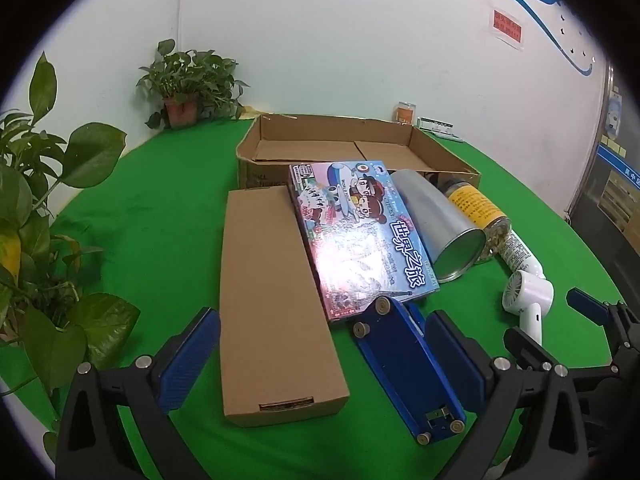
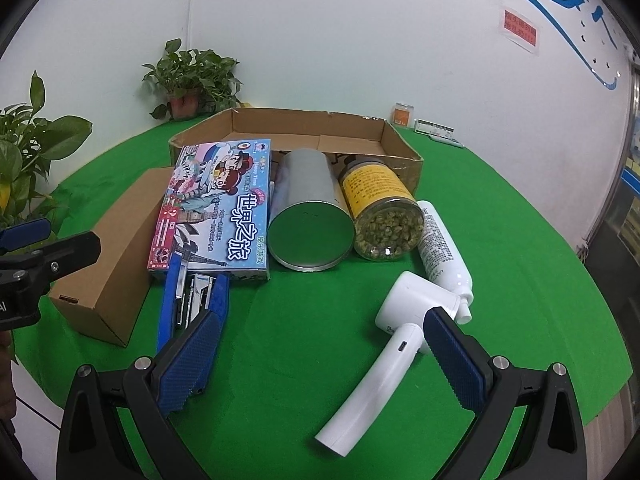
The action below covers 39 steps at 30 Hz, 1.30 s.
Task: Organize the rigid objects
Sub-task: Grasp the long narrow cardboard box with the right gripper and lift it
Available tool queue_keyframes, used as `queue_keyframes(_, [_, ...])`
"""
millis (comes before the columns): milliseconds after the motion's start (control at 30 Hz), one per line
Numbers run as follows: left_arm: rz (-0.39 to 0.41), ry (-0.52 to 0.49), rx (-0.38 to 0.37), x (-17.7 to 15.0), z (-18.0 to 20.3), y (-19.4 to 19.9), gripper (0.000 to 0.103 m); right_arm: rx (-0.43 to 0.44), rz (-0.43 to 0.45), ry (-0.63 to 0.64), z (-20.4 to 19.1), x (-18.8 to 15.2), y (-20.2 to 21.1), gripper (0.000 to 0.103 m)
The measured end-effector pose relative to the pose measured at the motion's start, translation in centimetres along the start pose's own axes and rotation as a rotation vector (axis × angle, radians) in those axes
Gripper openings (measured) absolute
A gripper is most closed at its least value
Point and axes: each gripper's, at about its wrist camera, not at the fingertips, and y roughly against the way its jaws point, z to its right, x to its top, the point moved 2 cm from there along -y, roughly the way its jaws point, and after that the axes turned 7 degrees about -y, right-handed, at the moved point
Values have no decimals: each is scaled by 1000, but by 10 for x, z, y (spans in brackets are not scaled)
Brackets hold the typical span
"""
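On the green table an open cardboard tray stands at the back, empty. In front of it lie a long brown box, a colourful game box, a blue stapler, a silver tin, a jar with a yellow label, a white bottle and a white handheld fan. My left gripper is open over the brown box and stapler. My right gripper is open, with the fan's handle between its fingers.
Potted plants stand at the table's left edge and back left. An orange can and a small flat box sit by the back wall. The other gripper shows at each view's side.
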Motion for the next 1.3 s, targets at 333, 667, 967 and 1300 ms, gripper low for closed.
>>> queue_keyframes(333, [-29, 58, -66, -8, -48, -4, 102, 93, 10, 41, -24, 8, 0, 103])
queue_keyframes(667, [-131, 267, -238, -28, -96, -30, 98, 440, -14, 209, -102, 5, 19, 102])
queue_keyframes(967, [-171, 322, -515, -37, -101, -41, 71, 509, -210, 173, -170, 2, -19, 102])
queue_keyframes(1300, [-183, 341, -593, -38, -111, -41, 76, 408, -275, 159, -200, -6, -54, 84])
